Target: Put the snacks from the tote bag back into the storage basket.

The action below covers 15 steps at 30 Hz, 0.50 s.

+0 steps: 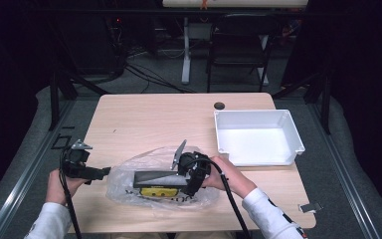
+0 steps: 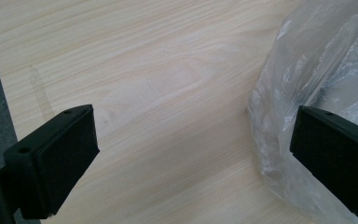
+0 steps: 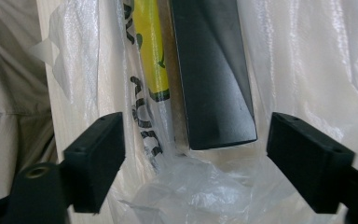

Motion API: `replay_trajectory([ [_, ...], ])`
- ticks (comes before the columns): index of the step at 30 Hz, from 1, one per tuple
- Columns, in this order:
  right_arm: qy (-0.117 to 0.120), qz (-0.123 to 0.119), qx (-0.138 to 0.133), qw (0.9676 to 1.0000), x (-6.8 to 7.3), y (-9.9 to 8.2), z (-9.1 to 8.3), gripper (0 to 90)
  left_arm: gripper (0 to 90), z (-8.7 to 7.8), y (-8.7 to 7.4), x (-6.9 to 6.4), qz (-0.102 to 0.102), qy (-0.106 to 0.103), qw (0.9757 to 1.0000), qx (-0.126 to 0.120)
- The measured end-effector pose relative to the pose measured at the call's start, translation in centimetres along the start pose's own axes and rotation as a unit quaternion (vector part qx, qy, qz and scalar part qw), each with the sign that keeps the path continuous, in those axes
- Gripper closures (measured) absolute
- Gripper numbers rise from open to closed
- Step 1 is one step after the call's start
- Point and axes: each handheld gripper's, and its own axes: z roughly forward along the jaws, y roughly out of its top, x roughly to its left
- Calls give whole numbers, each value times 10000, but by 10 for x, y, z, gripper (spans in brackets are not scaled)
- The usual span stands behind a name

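The left gripper (image 1: 107, 172), jaws released, hovers at the plastic bag's (image 1: 129, 177) nine o'clock edge. The black box (image 1: 159, 178) lies inside the bag, mid-table. The right gripper (image 1: 186, 181), jaws apart, straddles its end without touching. The white bin (image 1: 258, 137) stands at two o'clock.

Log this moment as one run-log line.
left gripper: open, at plastic bag edge | right gripper: open, straddling black box end, untouched | white bin: empty

Thin, glossy, crinkled clear plastic bag (image 1: 129, 181) around a matt black box (image 3: 212, 74), seemingly cardboard; pale, smooth wood-grain counter (image 2: 158, 70); smooth white plastic bin (image 1: 258, 137).
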Motion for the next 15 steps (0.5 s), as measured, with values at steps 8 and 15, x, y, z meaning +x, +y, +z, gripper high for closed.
replay_trajectory([
  [8,-46,-368,281,9989,0,9,12,355,8,1,0,-1,26,2,10000,42],
  [15,-71,-591,471,9971,-4,18,22,436,8,3,0,-2,57,-6,10000,78],
])
